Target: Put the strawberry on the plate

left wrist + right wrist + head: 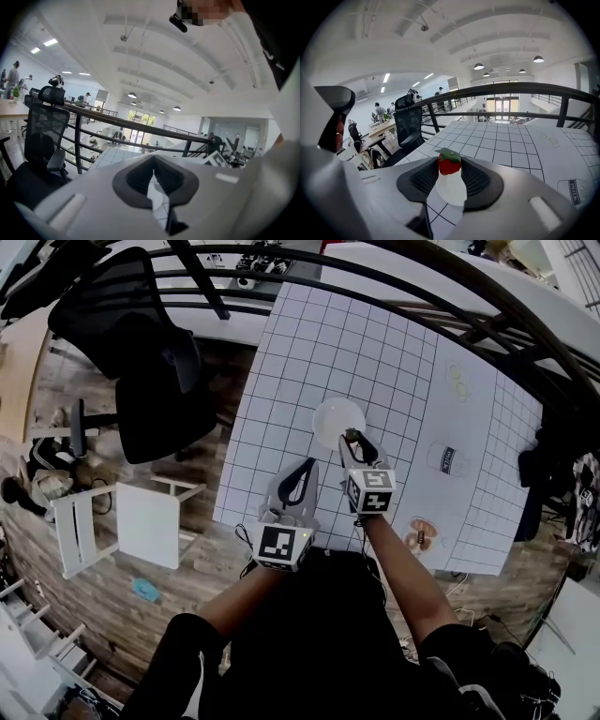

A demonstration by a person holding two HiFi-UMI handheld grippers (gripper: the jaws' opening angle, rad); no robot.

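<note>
1. Firstly, the head view. A white bench (281, 381) ruled in a grid lies below, with a round white plate (330, 420) near its middle. The right tool (354, 440) reaches out to the plate's near right edge and carries the strawberry (352, 436) at its tips. The left tool (303, 465) sits just beside it, a little nearer the person, short of the plate, its tips drawn together. Both forearms run back toward the camera. A black office chair (141, 362) stands off the bench's left side, and a white chair (141, 521) lies on the wooden floor.

2. Next, the left gripper view. The two jaws meet at their tips and have hold of nothing; only a thin sliver of gridded bench shows between the ribbed pads. A dark railing (140, 129) crosses behind.

3. Lastly, the right gripper view. The jaws stand fairly wide, and their pads press the red strawberry from both sides, leafy cap up. It hangs over the plate, which shows white in the gap beneath it. Whether the fruit touches the plate cannot be told.
</note>
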